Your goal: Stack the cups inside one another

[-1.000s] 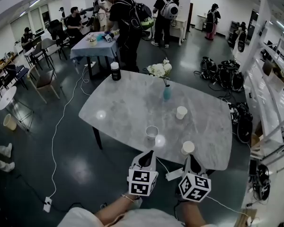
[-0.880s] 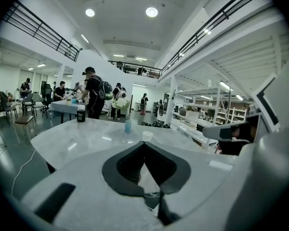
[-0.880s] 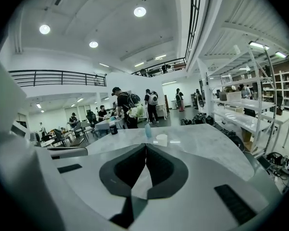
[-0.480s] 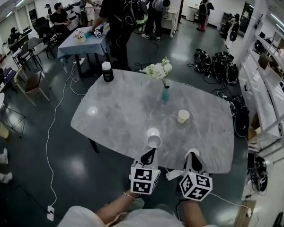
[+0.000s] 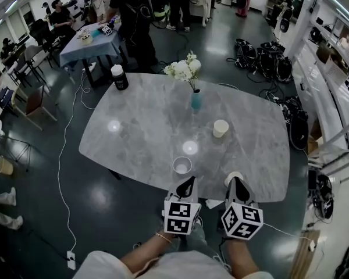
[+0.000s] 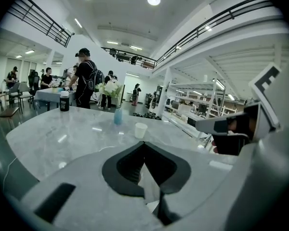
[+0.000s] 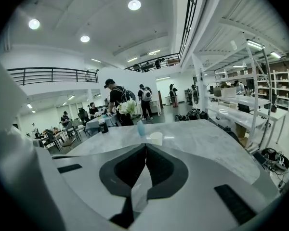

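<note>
Left gripper (image 5: 187,185) clenched, jaw tips pressed together on nothing, hanging at the table's (image 5: 139,133) near edge; right gripper (image 5: 235,185) beside it at the same edge, also clamped shut and empty. One cup (image 5: 182,165) stands just inside the table's near edge, straight ahead of the left gripper and apart from it; a second cup (image 5: 232,176) sits at that edge, partly hidden behind the right gripper's tip; whether they touch cannot be told. The third cup (image 5: 220,128) stands further in, toward the table's right side, bare top all round it. A vase (image 5: 195,100) of flowers stands beyond the table's middle; a black jar (image 5: 120,77) sits at its far left corner; the table's left half lies open.
</note>
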